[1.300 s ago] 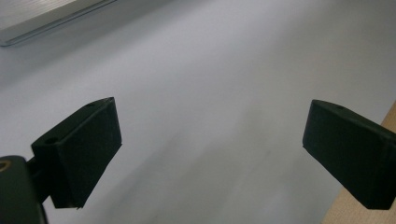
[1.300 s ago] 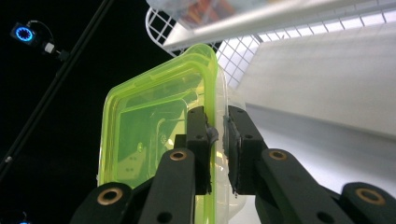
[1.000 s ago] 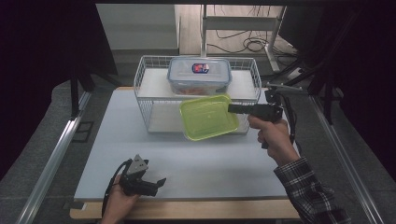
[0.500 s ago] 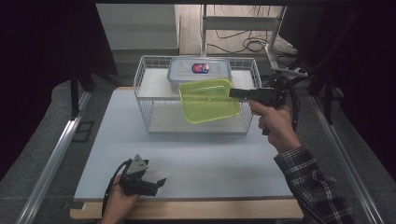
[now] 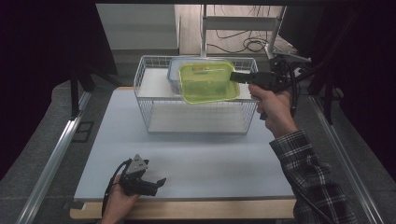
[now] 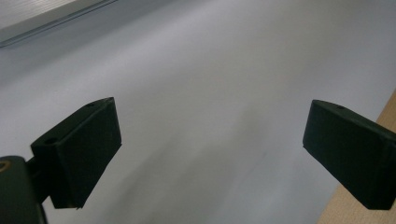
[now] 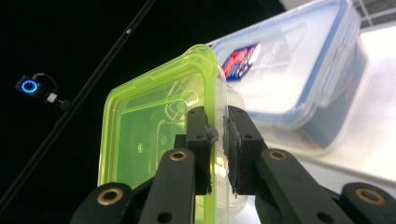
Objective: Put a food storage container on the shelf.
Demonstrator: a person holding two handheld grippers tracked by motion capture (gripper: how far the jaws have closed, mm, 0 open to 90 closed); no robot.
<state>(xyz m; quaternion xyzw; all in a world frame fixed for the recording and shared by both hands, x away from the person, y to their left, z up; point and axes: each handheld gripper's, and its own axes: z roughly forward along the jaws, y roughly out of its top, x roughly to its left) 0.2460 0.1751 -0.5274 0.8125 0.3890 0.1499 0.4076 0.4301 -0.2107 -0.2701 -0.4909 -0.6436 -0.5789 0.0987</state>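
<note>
Right claw [image 7: 216, 135] grips green container [image 5: 207, 82] over wire basket [image 5: 144, 95]; seemingly clear of it

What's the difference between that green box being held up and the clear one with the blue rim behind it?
The green container is tinted lime; the blue-rimmed container is clear with a red and blue label on its lid. The green container hangs in the air, pinched at its edge by the right gripper; the blue-rimmed container rests inside the wire basket. The blue-rimmed one looks deeper. Both are see-through rectangular plastic boxes with rounded corners.
</note>
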